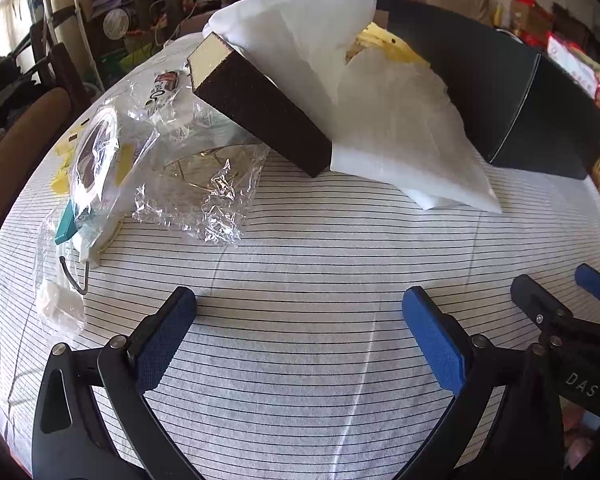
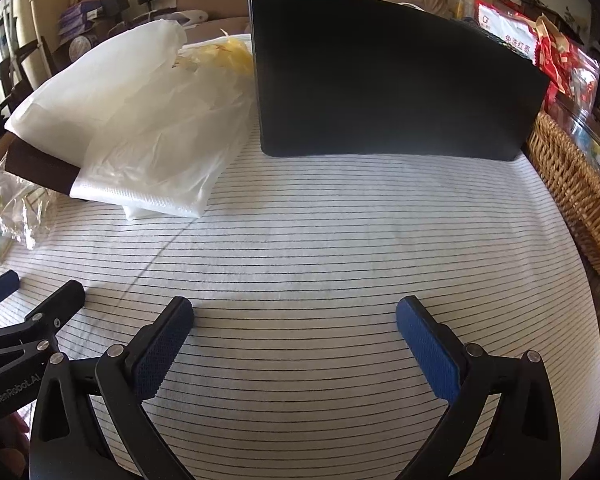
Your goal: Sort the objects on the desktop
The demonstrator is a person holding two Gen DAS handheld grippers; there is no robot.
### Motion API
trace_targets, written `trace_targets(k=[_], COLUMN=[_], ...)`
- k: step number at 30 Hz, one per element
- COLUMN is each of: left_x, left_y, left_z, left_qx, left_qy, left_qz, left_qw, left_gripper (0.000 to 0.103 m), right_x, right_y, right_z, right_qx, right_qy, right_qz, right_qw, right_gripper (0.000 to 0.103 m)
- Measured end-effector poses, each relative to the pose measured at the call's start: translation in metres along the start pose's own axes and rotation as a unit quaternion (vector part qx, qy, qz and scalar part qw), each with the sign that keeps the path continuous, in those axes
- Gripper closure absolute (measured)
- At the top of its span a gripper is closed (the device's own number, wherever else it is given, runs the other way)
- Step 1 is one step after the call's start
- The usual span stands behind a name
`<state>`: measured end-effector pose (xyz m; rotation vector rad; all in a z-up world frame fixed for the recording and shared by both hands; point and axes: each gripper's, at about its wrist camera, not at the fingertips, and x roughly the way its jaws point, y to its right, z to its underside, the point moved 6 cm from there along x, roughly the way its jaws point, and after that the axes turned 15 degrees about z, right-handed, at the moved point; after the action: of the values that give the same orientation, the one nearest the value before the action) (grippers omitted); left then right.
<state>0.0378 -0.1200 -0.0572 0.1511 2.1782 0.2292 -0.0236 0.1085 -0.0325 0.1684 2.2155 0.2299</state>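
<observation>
Hovering spread: left hand-held gripper (image 1: pixel 299 300) | right hand-held gripper (image 2: pixel 294 310) spread | brown block (image 1: pixel 256 108) well ahead-left

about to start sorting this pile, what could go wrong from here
1. The brown sanding block lies tilted across the white foam bag and the crinkled clear wrap; pulling either could tip it off.
2. The clear wrap is loose and slippery, so the open left gripper may pinch only film.
3. The black box stands close behind the bag and could get knocked.
</observation>
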Motion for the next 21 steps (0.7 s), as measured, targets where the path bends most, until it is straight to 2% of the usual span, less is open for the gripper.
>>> trace_targets(k=[21], left_x=[-0.0018], left_y=[0.0050], left_z=[0.0032], left_qx=[0.008], left_qy=[-0.002], left_qz=[0.008], left_qw=[0.9999], left_gripper=[0.000], right_x=[0.0049], right_y=[-0.0028], right_z=[-0.0050], right_qx=[0.000], right_qy=[-0.001], right_qz=[0.000], right_qw=[1.000], right_gripper=[0.000])
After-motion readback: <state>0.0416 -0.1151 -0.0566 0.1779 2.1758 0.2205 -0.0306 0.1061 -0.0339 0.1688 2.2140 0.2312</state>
